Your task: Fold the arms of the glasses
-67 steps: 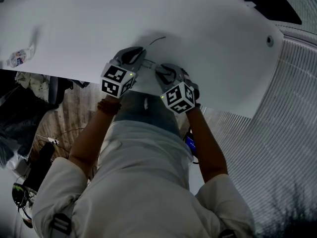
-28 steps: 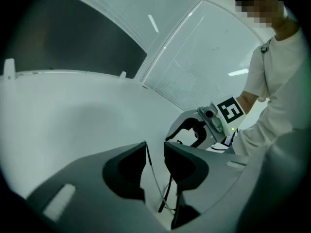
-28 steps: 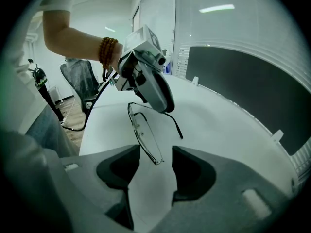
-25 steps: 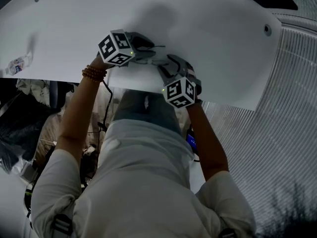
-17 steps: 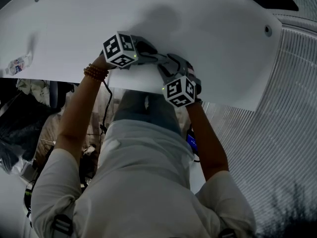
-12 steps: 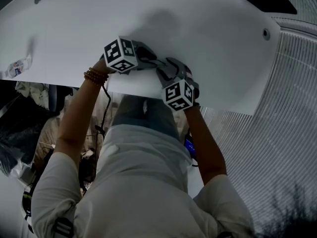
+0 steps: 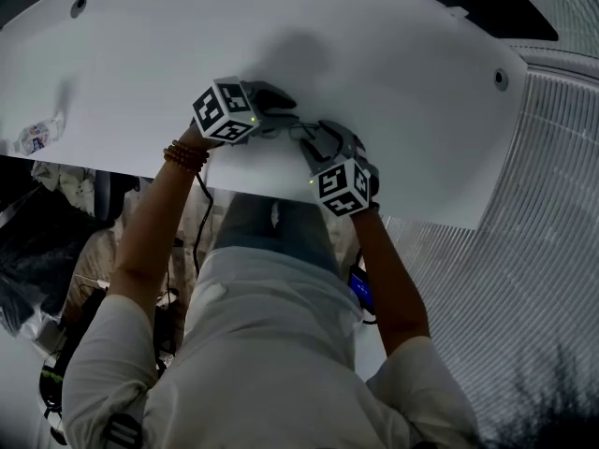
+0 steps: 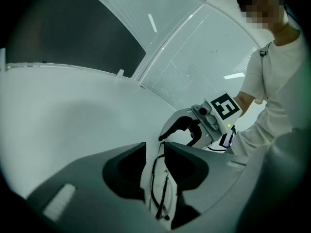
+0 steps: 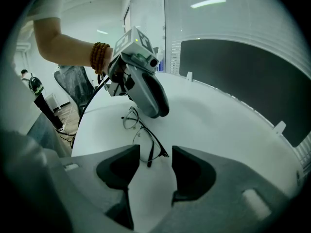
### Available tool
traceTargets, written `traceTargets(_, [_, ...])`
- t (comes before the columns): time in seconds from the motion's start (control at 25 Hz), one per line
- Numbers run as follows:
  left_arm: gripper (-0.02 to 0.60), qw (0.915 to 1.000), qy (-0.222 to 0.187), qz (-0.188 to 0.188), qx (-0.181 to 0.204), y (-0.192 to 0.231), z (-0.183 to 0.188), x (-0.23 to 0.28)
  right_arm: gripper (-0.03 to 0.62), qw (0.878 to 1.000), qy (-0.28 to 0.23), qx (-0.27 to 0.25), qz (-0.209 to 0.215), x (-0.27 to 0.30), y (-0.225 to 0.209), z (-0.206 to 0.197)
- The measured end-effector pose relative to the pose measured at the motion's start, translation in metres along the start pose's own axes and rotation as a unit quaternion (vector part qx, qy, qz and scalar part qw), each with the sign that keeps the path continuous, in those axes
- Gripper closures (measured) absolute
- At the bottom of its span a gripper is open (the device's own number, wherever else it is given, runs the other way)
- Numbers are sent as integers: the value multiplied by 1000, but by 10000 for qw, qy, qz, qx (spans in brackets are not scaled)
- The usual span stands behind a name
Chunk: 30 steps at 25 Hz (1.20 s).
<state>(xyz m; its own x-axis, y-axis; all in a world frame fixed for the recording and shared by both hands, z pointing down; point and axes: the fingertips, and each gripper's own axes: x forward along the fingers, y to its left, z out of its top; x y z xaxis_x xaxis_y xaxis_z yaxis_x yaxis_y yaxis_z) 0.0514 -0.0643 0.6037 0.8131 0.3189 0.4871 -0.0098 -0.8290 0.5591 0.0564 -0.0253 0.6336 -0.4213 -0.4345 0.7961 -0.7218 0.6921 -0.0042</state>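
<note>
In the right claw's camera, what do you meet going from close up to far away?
Thin black wire-rimmed glasses → grey plastic left claw, its tip over the far lens → brown bead bracelet on the wrist behind it.

One glasses pair. Two grippers: left gripper, right gripper. One table. One bead bracelet. One small packet, table's 9 o'clock.
</note>
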Motion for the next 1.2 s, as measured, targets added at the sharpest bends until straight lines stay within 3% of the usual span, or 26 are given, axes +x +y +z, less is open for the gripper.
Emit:
traceTargets(0.24, [466, 9968, -564, 549, -115, 3, 16, -32, 388, 9982, -345, 495, -15, -25, -8, 16])
traceTargets(0.44, [475, 9906, -1019, 910, 1, -29, 41, -67, 388, 9881, -981, 1165, -190, -70, -32, 51])
traceTargets(0.64, [492, 9823, -1706, 737, -217, -90, 69, -85, 393, 9733, -1602, 1622, -275, -128, -40, 86])
traceTargets(0.92, [525, 9675, -2357, 808, 434, -151, 139, -121, 427, 9520, -2565, 1636, -330, -200, -43, 158])
traceTargets(1.04, [578, 9499, -2910, 926, 672, -175, 167, -140, 472, 9437, -2910, 1554, -258, -225, -32, 181])
traceTargets(1.2, [578, 9225, -3661, 934, 787, -202, 199, -164, 516, 9313, -3344, 1419, -280, -260, -26, 212])
